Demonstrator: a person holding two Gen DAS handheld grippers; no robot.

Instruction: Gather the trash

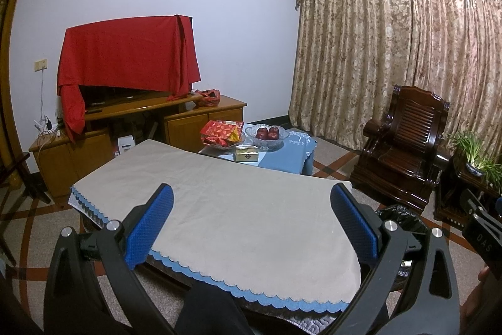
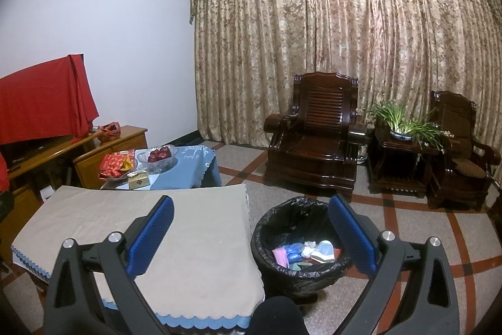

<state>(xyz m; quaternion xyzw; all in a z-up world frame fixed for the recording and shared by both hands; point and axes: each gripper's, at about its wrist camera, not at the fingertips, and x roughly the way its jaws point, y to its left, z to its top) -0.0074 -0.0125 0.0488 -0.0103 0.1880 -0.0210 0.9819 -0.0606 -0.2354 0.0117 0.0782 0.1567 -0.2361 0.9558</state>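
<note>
In the left wrist view, the left tool (image 1: 251, 222) hangs above the near end of a low table (image 1: 219, 209) covered with a beige cloth over a blue scalloped edge. Its blue-padded fingers (image 1: 150, 228) are spread wide apart with nothing between them. The cloth beneath them is bare. Beyond it, a second table with a blue cloth (image 1: 282, 159) carries a red snack bag (image 1: 221, 132), a glass bowl of red apples (image 1: 267, 135) and a small gold box (image 1: 246, 154). Only a sliver of the black-lined trash bin (image 1: 398, 218) shows, on the floor just past the table's right corner, behind the right finger. Part of the right tool (image 1: 483, 234) enters at the right edge. A red cloth drapes the television (image 1: 128, 55) on the wooden cabinet.

In the right wrist view, the right tool (image 2: 251, 225) is held over the gap between the table's (image 2: 141, 228) right edge and the trash bin (image 2: 298, 244), its blue fingers (image 2: 351, 234) likewise spread wide and holding nothing. The bin stands on the tiled floor just beside the table, between the fingers in this view. Inside it lies the trash (image 2: 304, 251): a pink piece, blue and white crumpled pieces, and a pale flat item. A dark wooden armchair (image 2: 313, 131) and a potted plant (image 2: 401, 121) on a side stand sit against the patterned curtain.
</note>
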